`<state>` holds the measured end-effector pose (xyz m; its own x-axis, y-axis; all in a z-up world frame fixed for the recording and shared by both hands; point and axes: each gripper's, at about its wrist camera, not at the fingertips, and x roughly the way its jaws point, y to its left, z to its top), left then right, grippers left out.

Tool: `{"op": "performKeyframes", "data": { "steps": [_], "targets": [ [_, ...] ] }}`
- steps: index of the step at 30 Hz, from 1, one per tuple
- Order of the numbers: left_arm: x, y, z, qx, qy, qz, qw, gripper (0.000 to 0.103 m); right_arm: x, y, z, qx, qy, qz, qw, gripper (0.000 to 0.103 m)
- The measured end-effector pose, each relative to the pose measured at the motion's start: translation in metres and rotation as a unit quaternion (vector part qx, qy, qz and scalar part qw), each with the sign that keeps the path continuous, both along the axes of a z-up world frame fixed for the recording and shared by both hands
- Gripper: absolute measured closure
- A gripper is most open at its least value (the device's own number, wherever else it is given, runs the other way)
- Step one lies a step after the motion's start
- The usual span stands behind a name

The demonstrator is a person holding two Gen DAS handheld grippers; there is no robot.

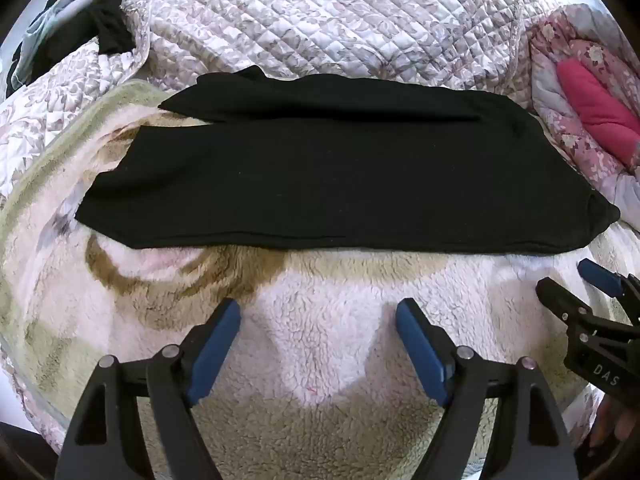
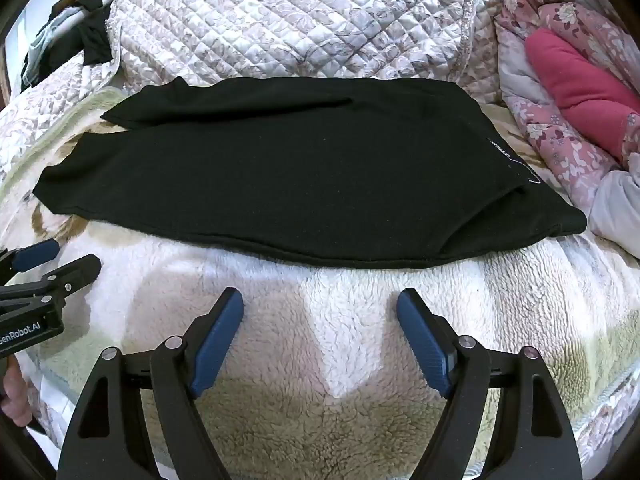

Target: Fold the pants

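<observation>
Black pants (image 1: 332, 176) lie flat across a fleece blanket (image 1: 320, 340), folded lengthwise with the waist at the right (image 2: 516, 168) and the leg ends at the left. My left gripper (image 1: 318, 314) hovers open over the fleece just short of the pants' near edge, nothing between its blue pads. My right gripper (image 2: 320, 304) is likewise open above the blanket (image 2: 320, 360), near the pants (image 2: 288, 168). In the left wrist view the right gripper (image 1: 572, 280) shows at the right edge; the left gripper (image 2: 68, 256) shows at the left edge of the right wrist view.
A quilted floral bedspread (image 1: 320, 20) rises behind the pants. Pink floral bedding with a magenta pillow (image 2: 576, 92) is bunched at the right. Dark and pale clothes (image 1: 80, 28) are heaped at the far left corner. A hand (image 2: 14, 396) holds the left gripper's handle.
</observation>
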<state>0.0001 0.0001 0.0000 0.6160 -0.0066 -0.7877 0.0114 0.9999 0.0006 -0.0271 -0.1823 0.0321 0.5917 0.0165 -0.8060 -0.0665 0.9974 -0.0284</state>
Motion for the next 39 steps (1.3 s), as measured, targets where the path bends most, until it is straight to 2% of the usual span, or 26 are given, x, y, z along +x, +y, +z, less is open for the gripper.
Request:
{"op": "performKeyframes", "data": {
  "steps": [39],
  "targets": [
    [-0.003, -0.0007, 0.0003, 0.007, -0.013, -0.006, 0.9999, 0.019, 0.0032, 0.0009, -0.0007, -0.004, 0.006, 0.001, 1.0, 0.023]
  ]
}}
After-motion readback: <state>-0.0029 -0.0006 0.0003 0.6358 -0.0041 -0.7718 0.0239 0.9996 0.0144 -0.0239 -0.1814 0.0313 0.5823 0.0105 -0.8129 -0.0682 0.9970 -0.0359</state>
